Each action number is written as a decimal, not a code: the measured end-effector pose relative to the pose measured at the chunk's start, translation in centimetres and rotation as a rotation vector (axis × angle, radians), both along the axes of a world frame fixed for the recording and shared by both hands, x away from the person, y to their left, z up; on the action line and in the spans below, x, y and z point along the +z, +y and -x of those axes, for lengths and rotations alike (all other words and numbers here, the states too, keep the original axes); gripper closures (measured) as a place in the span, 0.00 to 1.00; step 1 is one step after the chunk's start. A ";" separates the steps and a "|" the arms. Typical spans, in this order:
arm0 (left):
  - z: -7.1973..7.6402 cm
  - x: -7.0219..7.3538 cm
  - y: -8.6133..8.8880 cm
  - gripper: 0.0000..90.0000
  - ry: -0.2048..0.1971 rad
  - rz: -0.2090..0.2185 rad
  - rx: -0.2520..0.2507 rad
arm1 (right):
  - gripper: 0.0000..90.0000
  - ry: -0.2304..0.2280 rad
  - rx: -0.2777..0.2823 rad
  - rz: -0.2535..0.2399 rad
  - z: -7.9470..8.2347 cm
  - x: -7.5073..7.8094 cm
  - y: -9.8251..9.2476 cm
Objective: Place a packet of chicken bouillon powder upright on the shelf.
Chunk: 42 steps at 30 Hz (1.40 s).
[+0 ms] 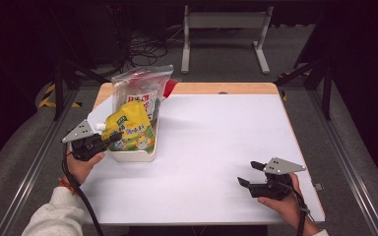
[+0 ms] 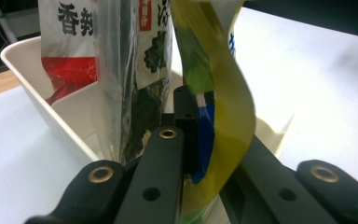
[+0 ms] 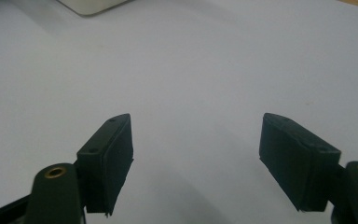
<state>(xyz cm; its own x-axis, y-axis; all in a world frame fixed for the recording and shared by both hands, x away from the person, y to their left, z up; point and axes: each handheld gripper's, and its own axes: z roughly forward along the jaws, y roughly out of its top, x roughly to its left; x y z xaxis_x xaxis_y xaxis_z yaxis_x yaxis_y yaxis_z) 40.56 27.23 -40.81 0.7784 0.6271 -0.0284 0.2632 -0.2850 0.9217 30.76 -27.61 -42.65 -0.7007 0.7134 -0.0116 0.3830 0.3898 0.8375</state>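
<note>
- The left gripper [image 1: 109, 139] is clenched on the yellow pouch [image 1: 130, 129]; in the left gripper view its two black jaws press the lower edge of the pouch [image 2: 228, 112] from both sides.
- The yellow pouch stands tilted at the near end of the white bin [image 1: 133, 156], with its white cap toward the left side in the high view.
- Behind the pouch, in the same bin, a clear bag with printed packets [image 1: 140, 91] stands upright; in the left gripper view this bag [image 2: 135, 70] is just beside the pouch.
- The white bin [image 2: 42, 100] sits on the left part of the white table [image 1: 216, 147], near its far left corner.
- The right gripper [image 1: 251, 173] is released, its jaws wide apart with nothing between them; it is held at the near right part of the table, well apart from the bin.
- In the right gripper view the gripper [image 3: 196, 158] looks over bare table surface [image 3: 191, 70].
</note>
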 end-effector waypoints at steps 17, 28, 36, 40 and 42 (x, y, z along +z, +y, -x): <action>1.1 -0.3 -0.3 0.85 -0.006 0.047 0.083 | 0.28 -0.014 0.024 0.022 -0.3 0.2 0.6; 4.0 1.2 0.1 0.40 -0.068 0.025 0.255 | 0.28 -0.036 0.035 0.047 -0.2 0.5 0.8; 5.8 1.5 0.2 0.28 -0.086 0.020 0.284 | 0.29 -0.050 0.040 0.059 -0.5 0.6 1.0; 6.9 1.5 -0.1 0.22 -0.088 0.021 0.286 | 0.28 -0.062 0.040 0.067 -0.5 0.8 1.1; 7.4 1.5 -0.5 0.19 -0.080 0.021 0.288 | 0.28 -0.061 0.038 0.064 -0.5 0.8 1.1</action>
